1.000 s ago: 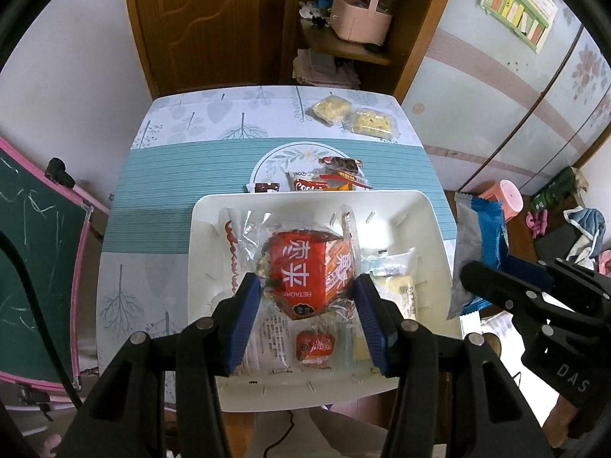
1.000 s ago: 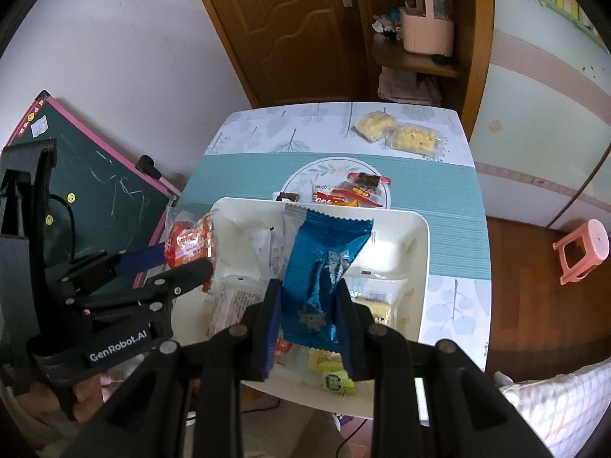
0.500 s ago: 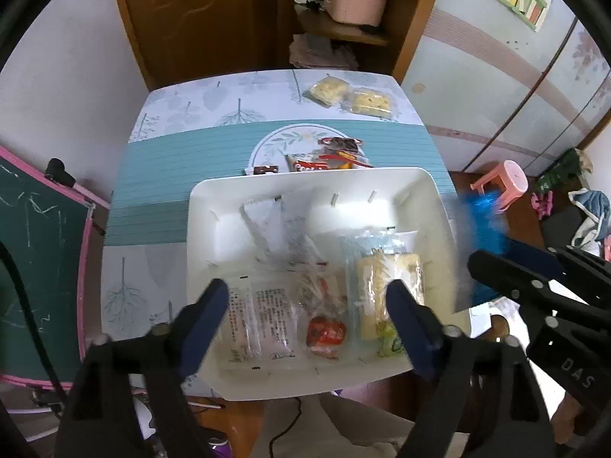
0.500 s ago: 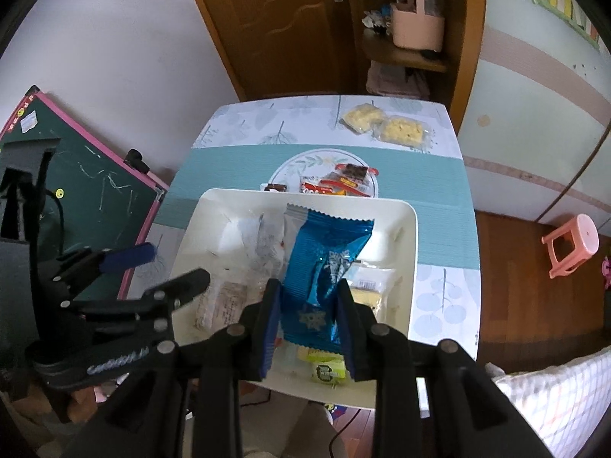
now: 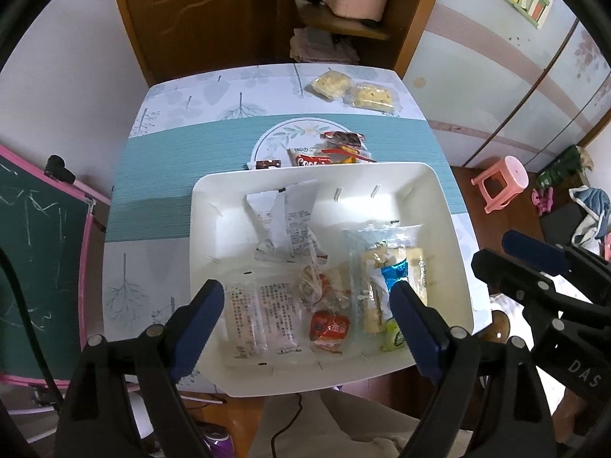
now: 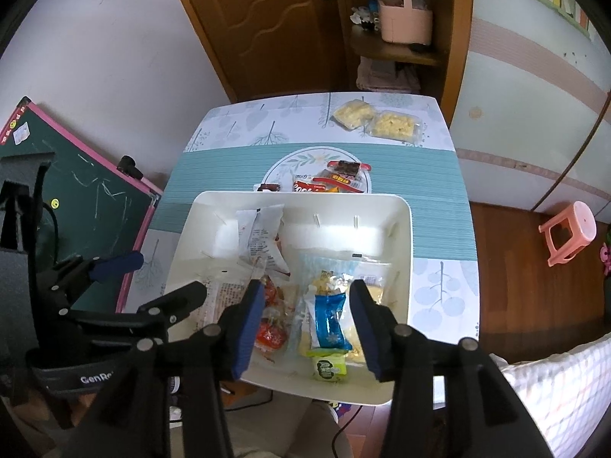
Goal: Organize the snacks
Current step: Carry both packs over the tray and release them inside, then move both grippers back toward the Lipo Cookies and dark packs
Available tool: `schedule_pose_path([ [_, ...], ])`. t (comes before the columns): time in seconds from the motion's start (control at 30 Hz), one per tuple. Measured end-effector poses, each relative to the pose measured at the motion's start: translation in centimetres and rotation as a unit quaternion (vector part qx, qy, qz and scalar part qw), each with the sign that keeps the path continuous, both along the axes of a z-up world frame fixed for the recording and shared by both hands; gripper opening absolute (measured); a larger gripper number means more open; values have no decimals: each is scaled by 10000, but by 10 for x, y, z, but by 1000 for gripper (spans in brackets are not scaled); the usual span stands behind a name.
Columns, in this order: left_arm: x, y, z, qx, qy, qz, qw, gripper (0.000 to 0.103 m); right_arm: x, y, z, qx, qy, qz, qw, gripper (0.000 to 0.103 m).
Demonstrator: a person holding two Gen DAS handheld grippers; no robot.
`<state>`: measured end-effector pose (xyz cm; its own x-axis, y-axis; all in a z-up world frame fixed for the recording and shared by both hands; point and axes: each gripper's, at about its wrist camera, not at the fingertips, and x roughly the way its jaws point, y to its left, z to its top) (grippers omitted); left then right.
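1. Left hand-held gripper (image 5: 305, 320) hangs wide apart, empty, over the white rectangular plastic bin (image 5: 443, 206) on the table (image 5: 160, 175).
2. Right hand-held gripper (image 6: 307, 320) is opening; the blue foil snack packet (image 6: 328, 322) lies free in the bin.

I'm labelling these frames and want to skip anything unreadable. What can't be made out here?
- Snack packets behind the white plastic bin: the rim cuts off their lower edges, both views.
- Small green packet: partly behind the left gripper's finger, left view.
- Print on clear wrappers: too small.
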<state>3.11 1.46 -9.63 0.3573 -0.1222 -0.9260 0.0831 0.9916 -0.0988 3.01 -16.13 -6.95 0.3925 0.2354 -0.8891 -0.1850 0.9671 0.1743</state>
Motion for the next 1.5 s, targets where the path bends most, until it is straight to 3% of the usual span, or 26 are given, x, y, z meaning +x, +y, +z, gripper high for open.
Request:
schedule_pose_path([
  [0.6,15,6,-6,30,115,-142,9998,88,10,-3,-16,190,341,-245,9989,47],
  [0.97,46,12,-12,130,43,-167,9998,88,33,3,-35,298,645,-330,9969,48],
  [1.23,97,14,-9,432,-372,-251,9981,88,85,-5,-39,445,685,-568,9950,48],
  [1.5,175,3,-51,541,-112,-343,9979,88,175,-11,-59,252,744,-833,9934,48],
])
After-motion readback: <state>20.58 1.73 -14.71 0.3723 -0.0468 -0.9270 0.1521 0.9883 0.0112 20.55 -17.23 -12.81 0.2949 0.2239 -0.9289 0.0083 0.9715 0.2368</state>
